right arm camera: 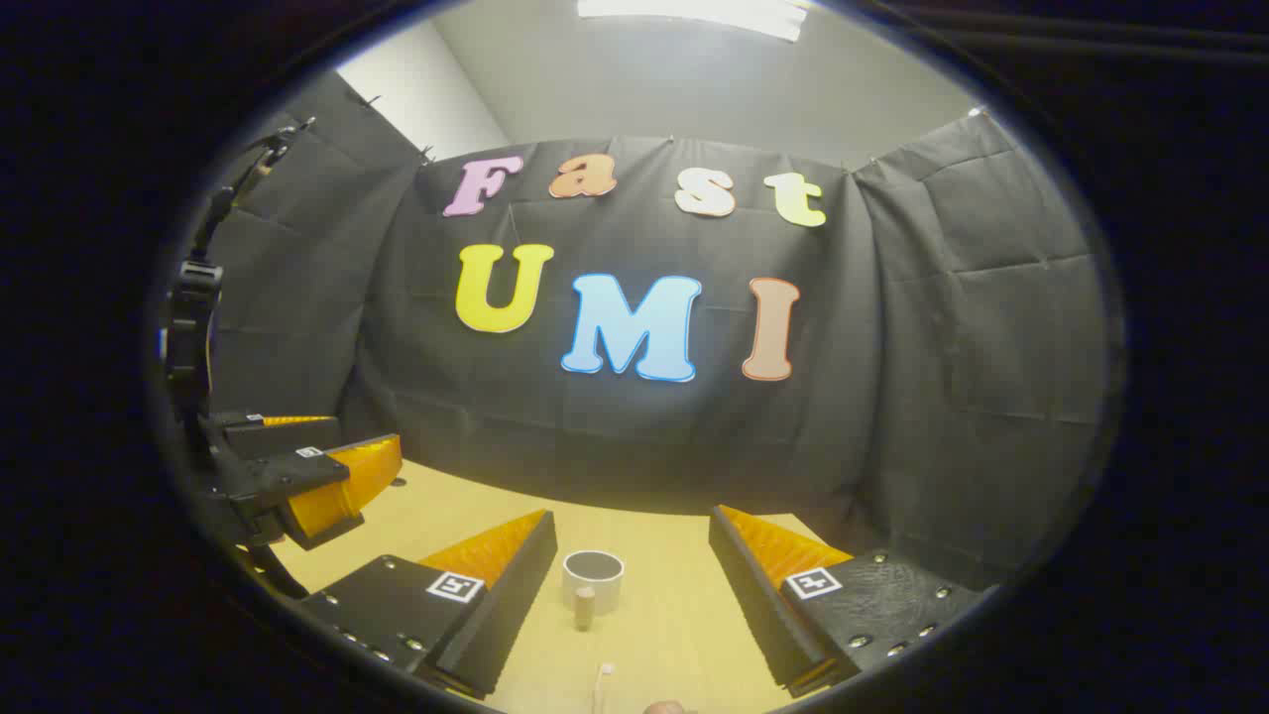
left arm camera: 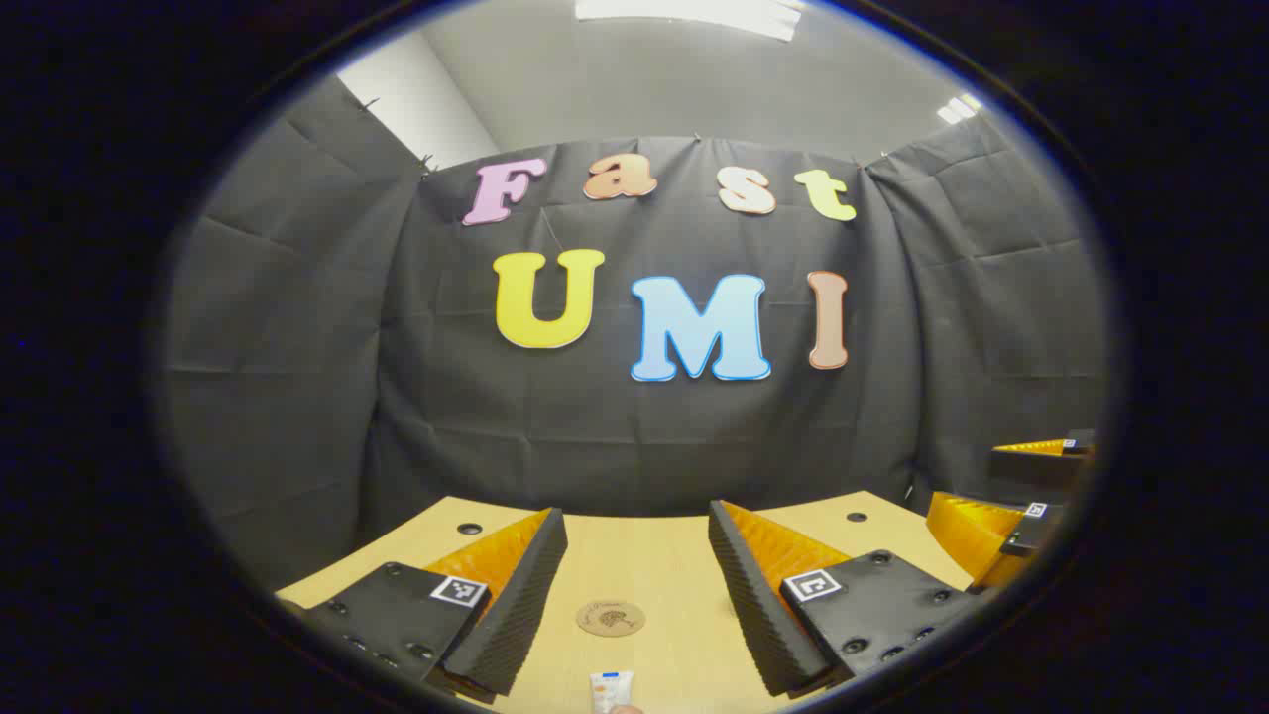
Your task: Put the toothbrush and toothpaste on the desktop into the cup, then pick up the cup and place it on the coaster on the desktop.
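dim booth | ceiling light [left arm camera: 684,12] overhead | edges bowed | focus sharp

This is a staged recording booth, not a lived-in room: creased black cloth [left arm camera: 297,377] is hung as walls on three sides of a pale wooden desktop [left arm camera: 654,565]. Above the cloth show a plain white wall [right arm camera: 436,89] and a ceiling light panel [left arm camera: 694,15], as in an office or lab.
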